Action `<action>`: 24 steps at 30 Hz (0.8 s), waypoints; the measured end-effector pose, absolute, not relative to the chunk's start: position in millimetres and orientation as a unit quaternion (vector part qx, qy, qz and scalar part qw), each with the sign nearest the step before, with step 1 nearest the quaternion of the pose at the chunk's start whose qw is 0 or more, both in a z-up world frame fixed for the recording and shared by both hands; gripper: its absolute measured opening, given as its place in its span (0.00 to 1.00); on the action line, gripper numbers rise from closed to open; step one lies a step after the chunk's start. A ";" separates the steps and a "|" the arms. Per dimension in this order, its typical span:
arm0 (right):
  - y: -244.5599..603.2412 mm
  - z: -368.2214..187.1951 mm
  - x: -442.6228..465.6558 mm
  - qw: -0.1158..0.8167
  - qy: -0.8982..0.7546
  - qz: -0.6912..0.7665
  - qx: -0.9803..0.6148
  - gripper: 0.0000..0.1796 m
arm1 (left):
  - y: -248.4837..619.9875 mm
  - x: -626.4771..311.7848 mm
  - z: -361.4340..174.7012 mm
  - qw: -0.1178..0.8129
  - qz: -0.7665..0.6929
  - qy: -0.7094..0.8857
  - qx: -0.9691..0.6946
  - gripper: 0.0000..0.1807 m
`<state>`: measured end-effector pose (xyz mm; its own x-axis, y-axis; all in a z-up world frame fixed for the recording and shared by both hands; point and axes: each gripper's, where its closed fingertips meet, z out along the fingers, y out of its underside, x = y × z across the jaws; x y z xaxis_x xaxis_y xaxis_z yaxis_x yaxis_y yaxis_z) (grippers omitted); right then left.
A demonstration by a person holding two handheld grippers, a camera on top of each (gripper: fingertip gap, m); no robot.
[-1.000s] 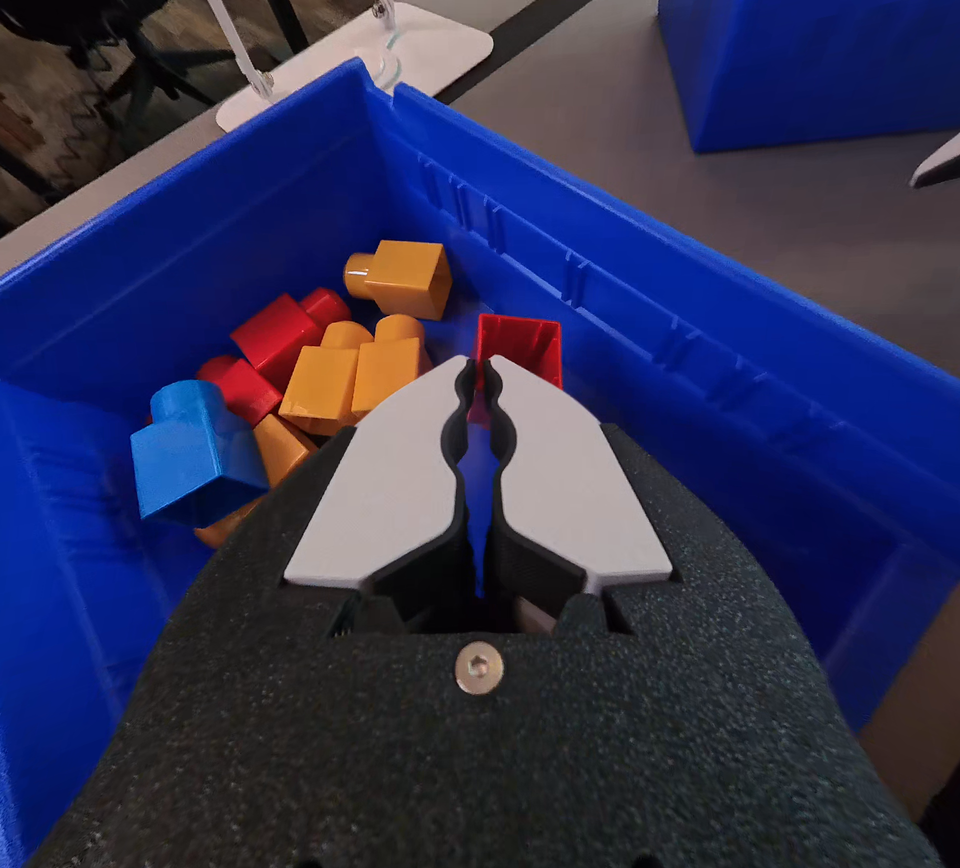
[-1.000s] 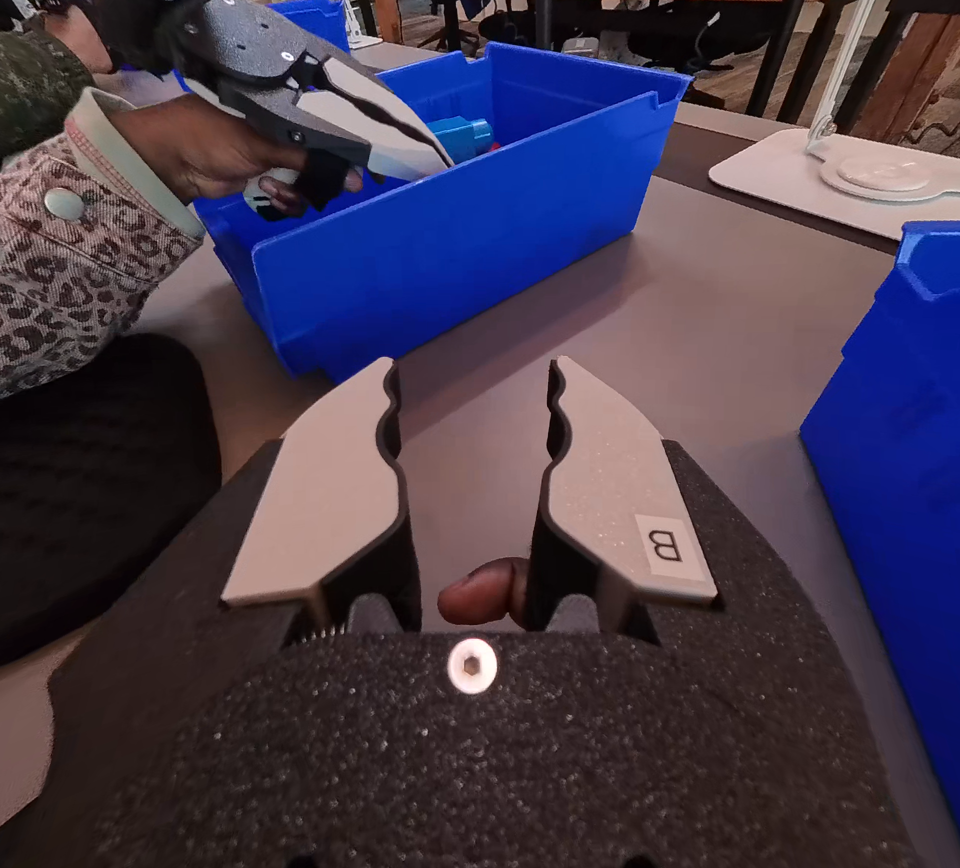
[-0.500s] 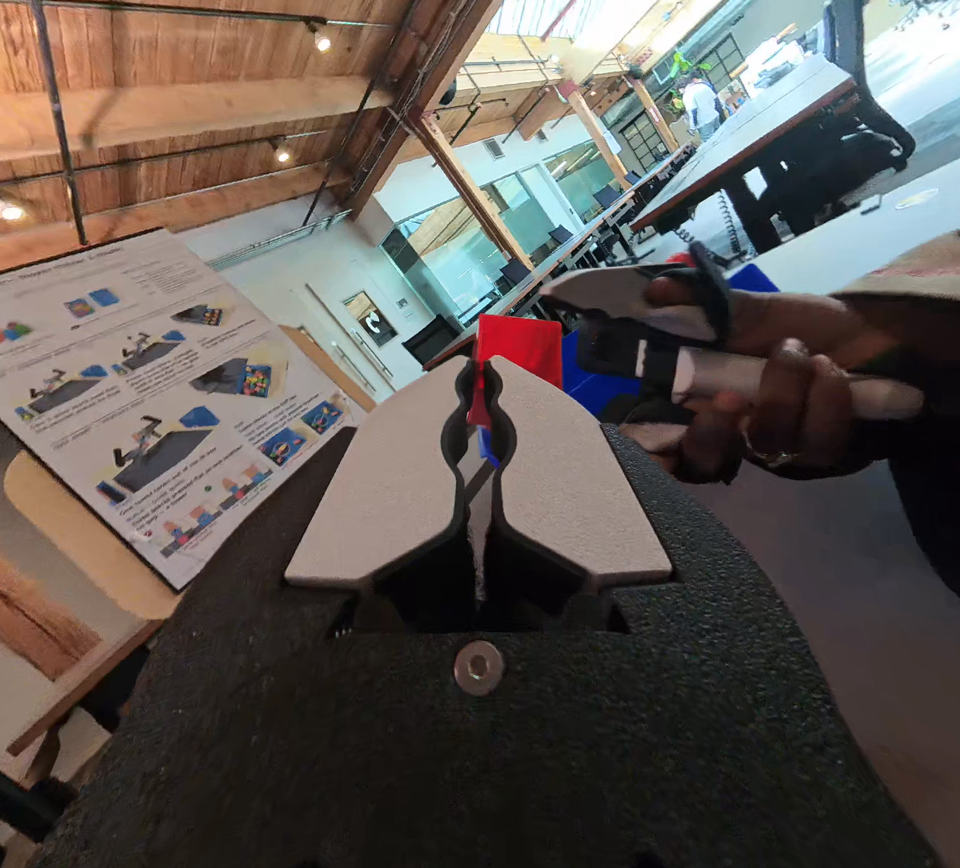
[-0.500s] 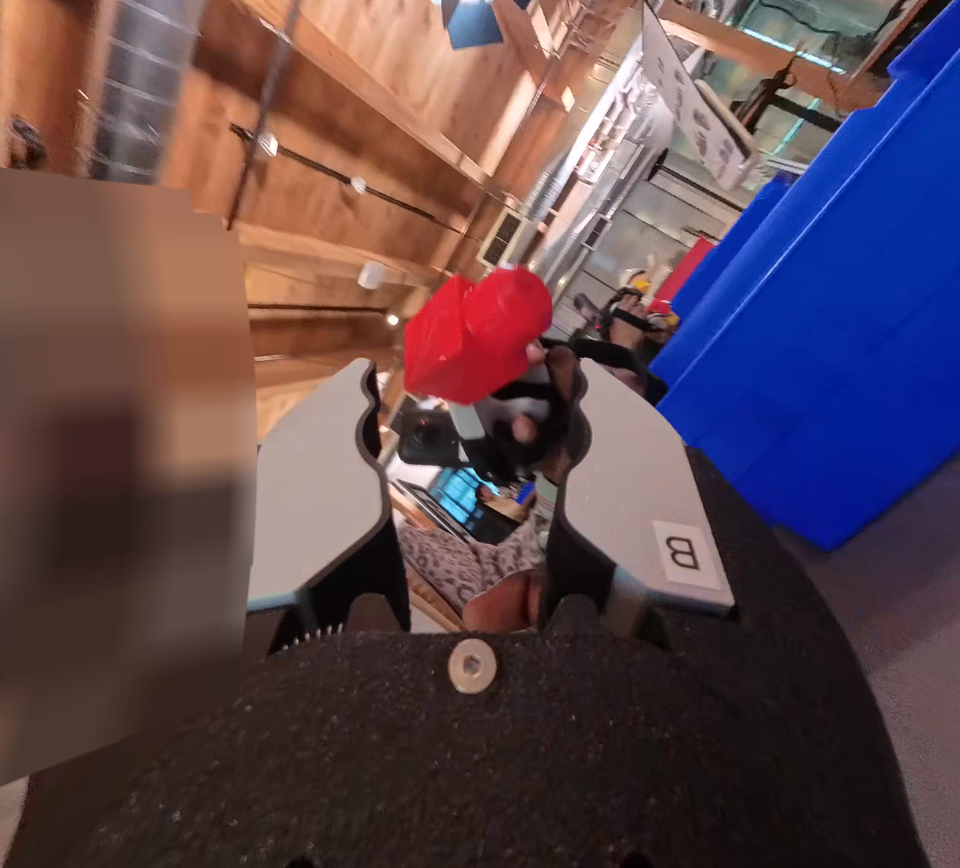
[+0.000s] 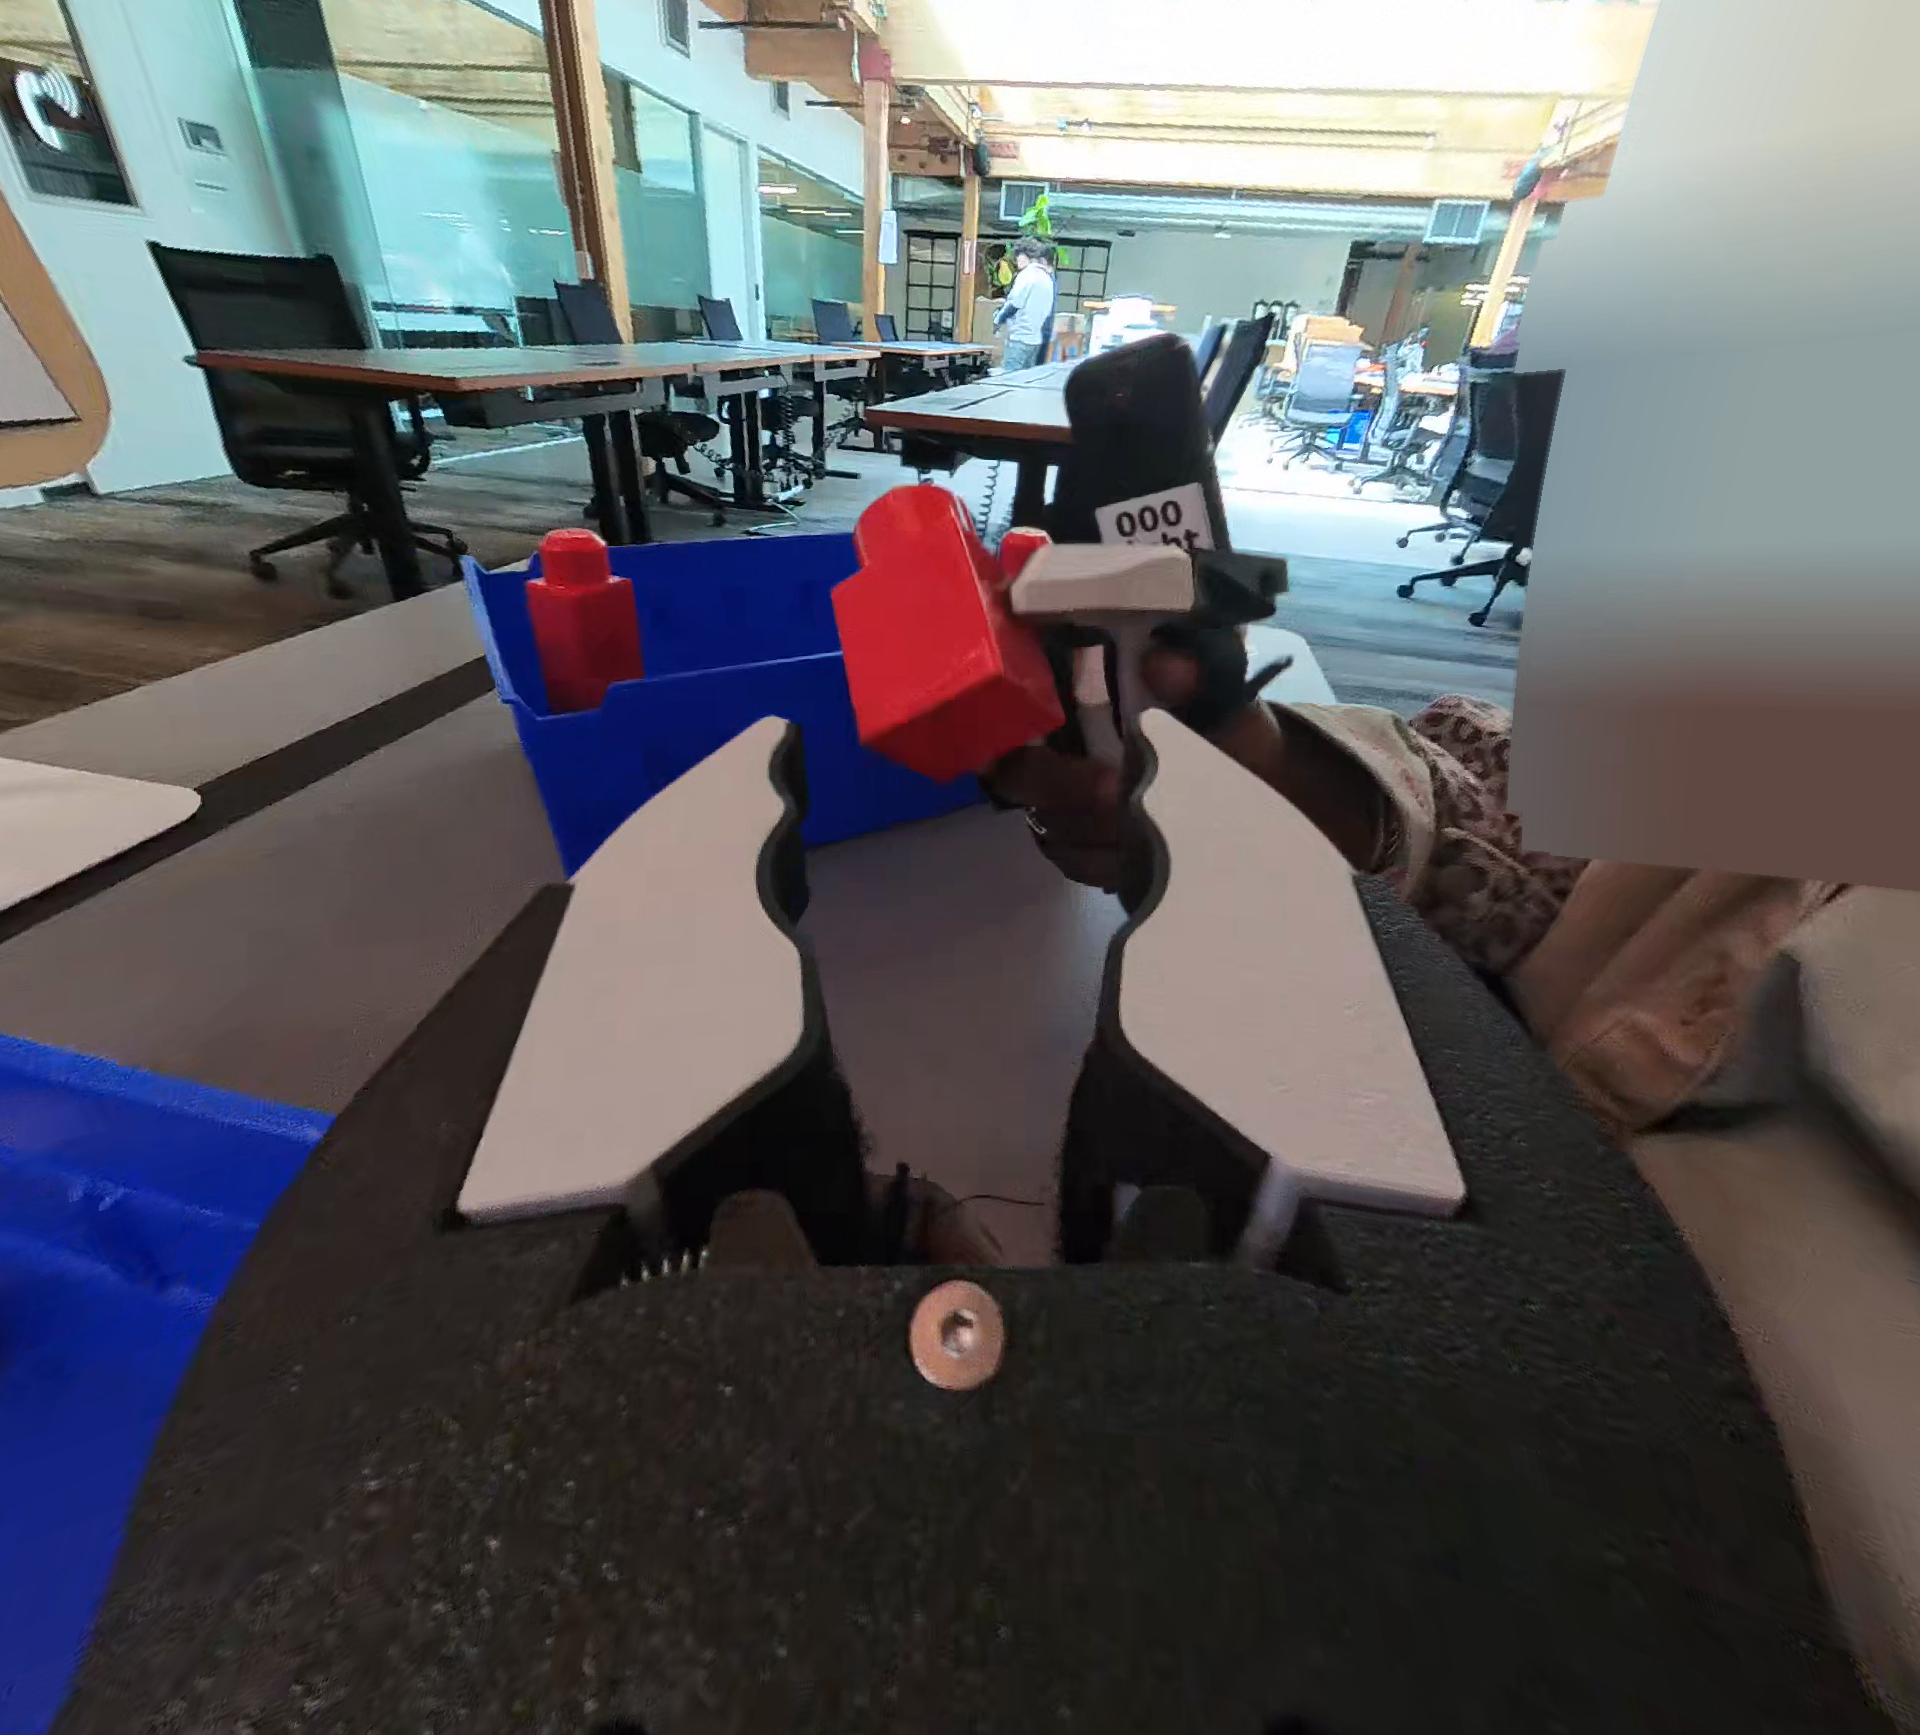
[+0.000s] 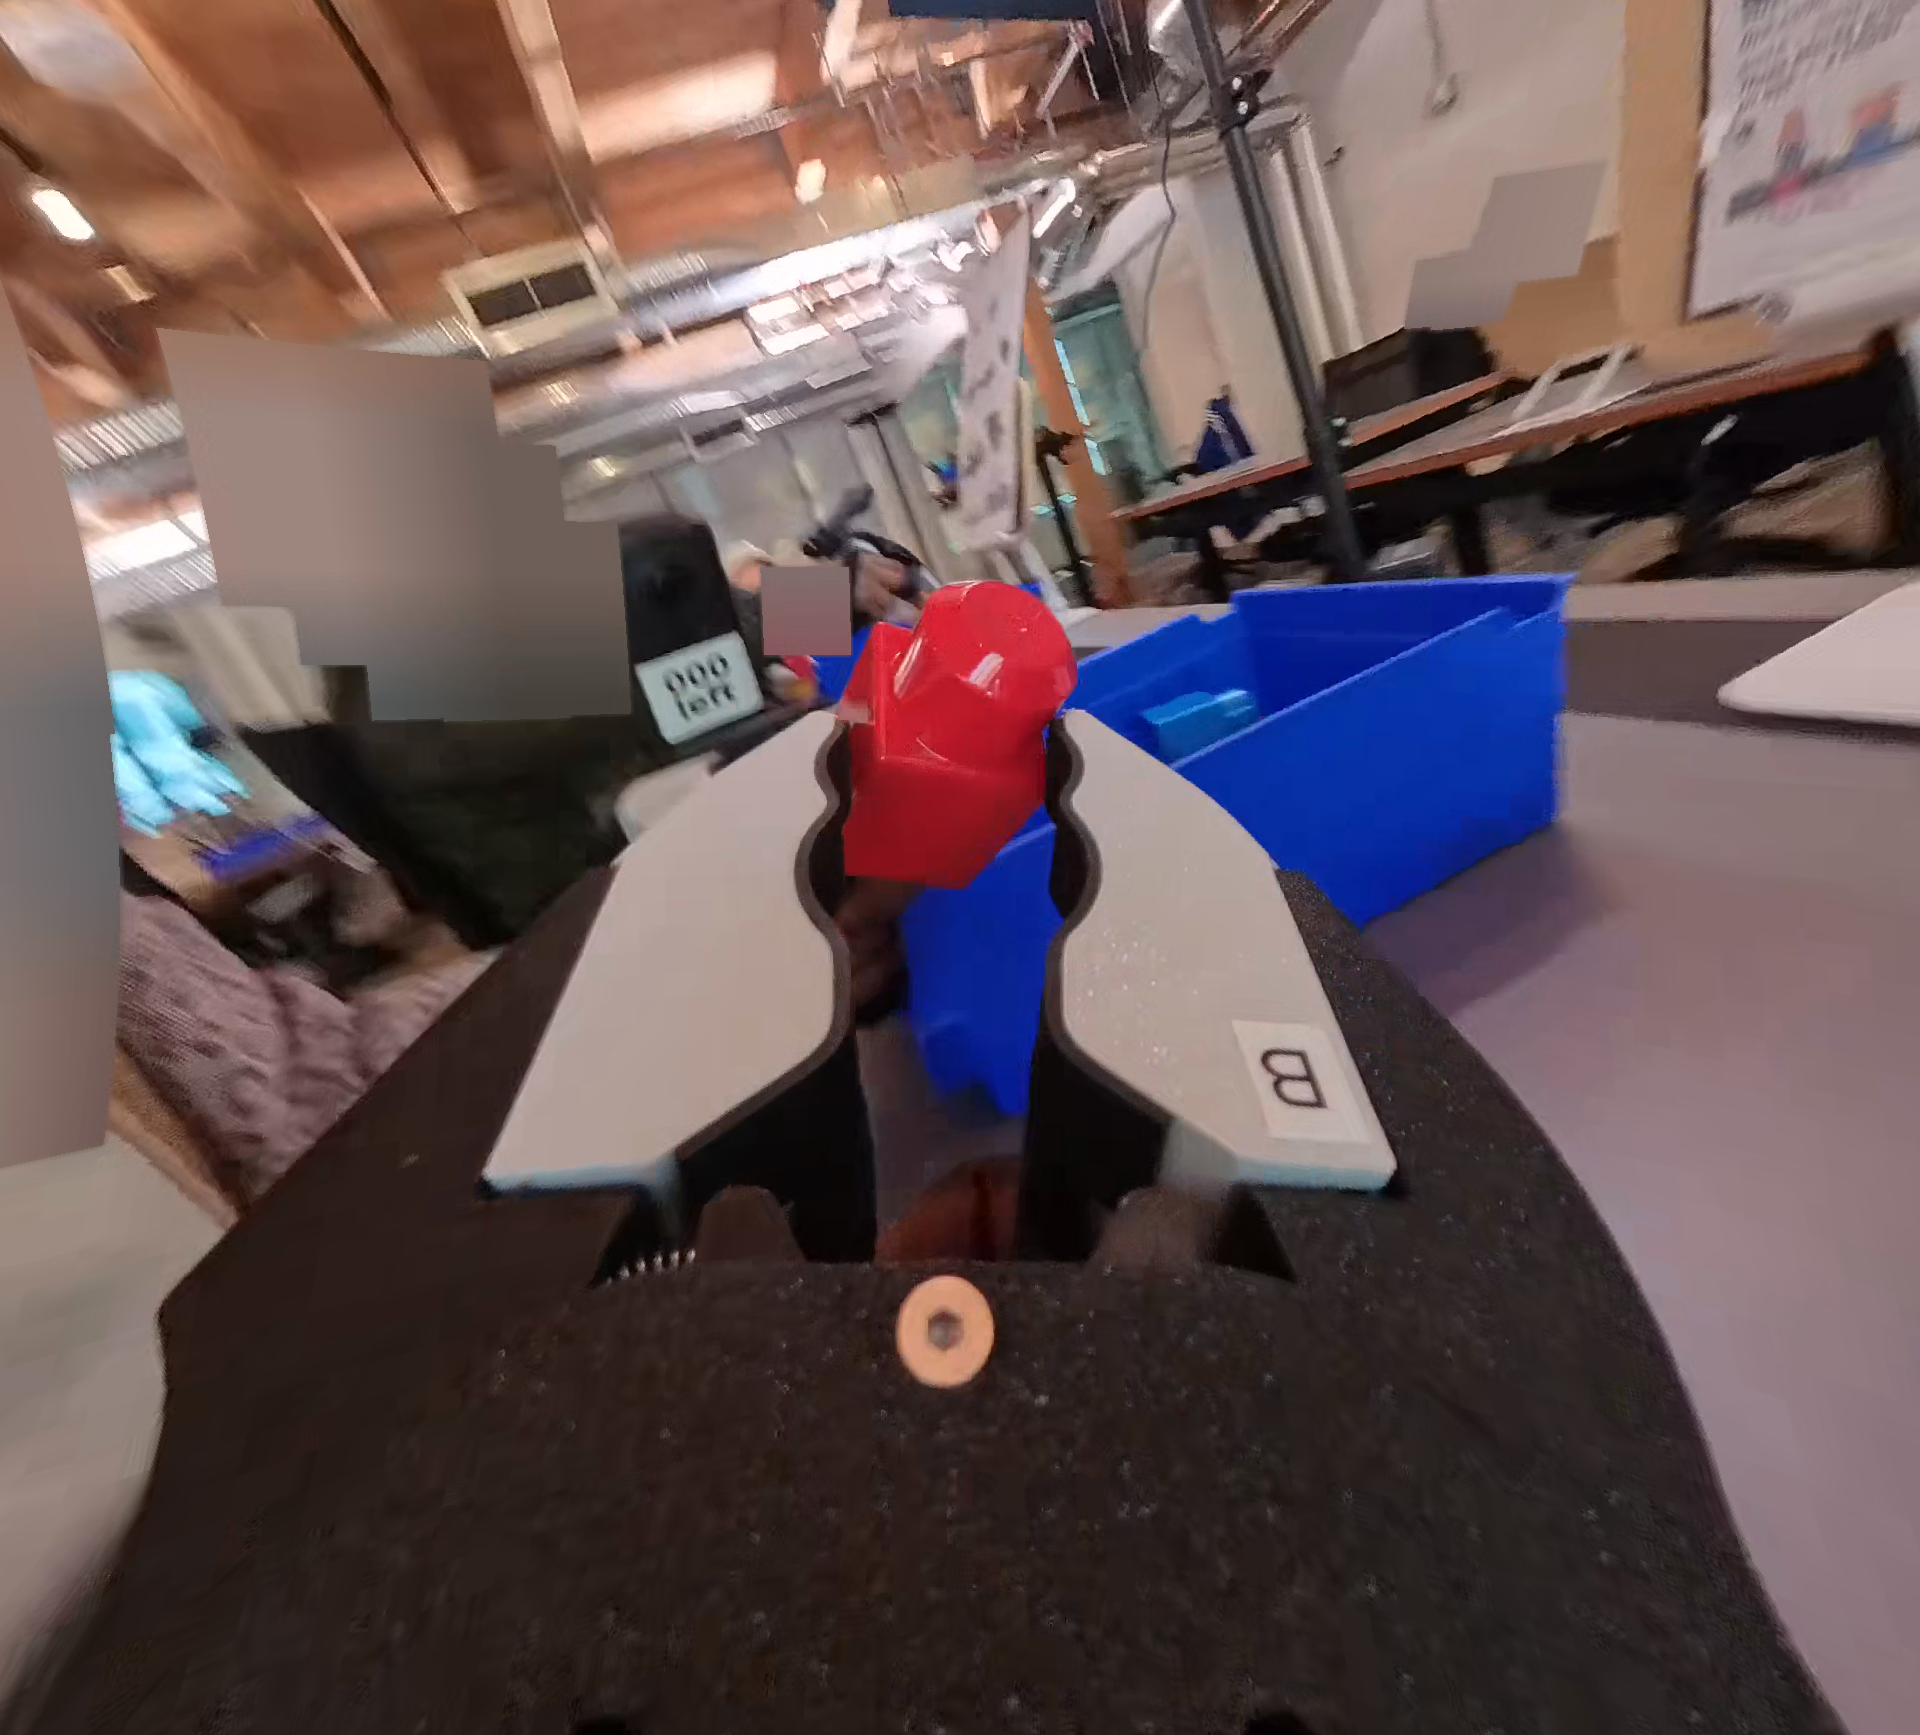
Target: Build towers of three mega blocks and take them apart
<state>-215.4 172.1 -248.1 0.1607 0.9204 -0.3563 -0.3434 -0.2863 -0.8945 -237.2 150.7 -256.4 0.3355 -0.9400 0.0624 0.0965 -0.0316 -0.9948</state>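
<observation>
My right gripper (image 6: 945, 731) is shut on a red mega block (image 6: 951, 750) and holds it tilted in the air, stud up. In the left wrist view the same red block (image 5: 935, 657) hangs just ahead of my left gripper (image 5: 964, 735), which is open and empty. One of the right gripper's fingers (image 5: 1101, 586) shows on the block's far side. A second red block (image 5: 577, 625) stands upright in a small blue bin (image 5: 727, 719). A blue block (image 6: 1195, 714) lies in the large blue bin (image 6: 1403, 781).
The grey table (image 5: 312, 958) lies below both grippers. A corner of the large blue bin (image 5: 104, 1218) is at my lower left. A white base plate (image 6: 1829, 677) lies at the far right. The person's patterned sleeve (image 5: 1455, 802) is behind the right gripper. My left and right fingertips are right by each other.
My left gripper lifted the red block out of the large bin and has let it go and opened. My right gripper, open before, has shut on that block.
</observation>
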 end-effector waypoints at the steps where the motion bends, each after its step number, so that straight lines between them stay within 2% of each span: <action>1: 170.4 -250.6 -217.6 0.555 -0.293 0.555 -0.546 0.20 | 150.2 -236.9 -256.0 0.587 -0.444 0.370 -0.567 0.27; 4: 157.7 -251.5 -225.1 0.591 -0.357 0.498 -0.525 0.20 | 147.6 -233.9 -261.2 0.583 -0.424 0.393 -0.571 0.18; 6: 154.1 -249.1 -225.5 0.604 -0.369 0.485 -0.514 0.20 | 144.6 -233.7 -260.2 0.587 -0.419 0.400 -0.565 0.17; 8: 152.4 -248.6 -225.3 0.605 -0.376 0.481 -0.511 0.19 | 137.9 -233.8 -257.6 0.589 -0.427 0.413 -0.548 0.10; 10: 151.1 -248.5 -225.3 0.610 -0.381 0.474 -0.508 0.19 | 137.6 -233.9 -259.0 0.589 -0.431 0.412 -0.546 0.09; 13: 148.9 -250.0 -225.7 0.615 -0.396 0.459 -0.504 0.19 | 134.6 -234.1 -262.2 0.579 -0.435 0.423 -0.544 0.09; 15: 148.9 -253.4 -226.9 0.614 -0.406 0.447 -0.508 0.18 | 133.1 -236.9 -259.7 0.578 -0.442 0.421 -0.541 0.21; 17: 145.8 -257.5 -230.2 0.610 -0.425 0.437 -0.506 0.19 | 130.7 -237.4 -261.9 0.566 -0.451 0.425 -0.544 0.24; 19: 141.6 -259.4 -233.6 0.607 -0.436 0.436 -0.501 0.19 | 129.5 -236.0 -265.6 0.561 -0.448 0.432 -0.546 0.18; 20: 140.1 -259.0 -233.6 0.606 -0.439 0.439 -0.497 0.19 | 132.8 -237.7 -265.5 0.572 -0.434 0.429 -0.547 0.11; 24: 142.3 -255.1 -231.3 0.609 -0.423 0.452 -0.497 0.18 | 128.9 -238.5 -261.0 0.573 -0.450 0.429 -0.533 0.05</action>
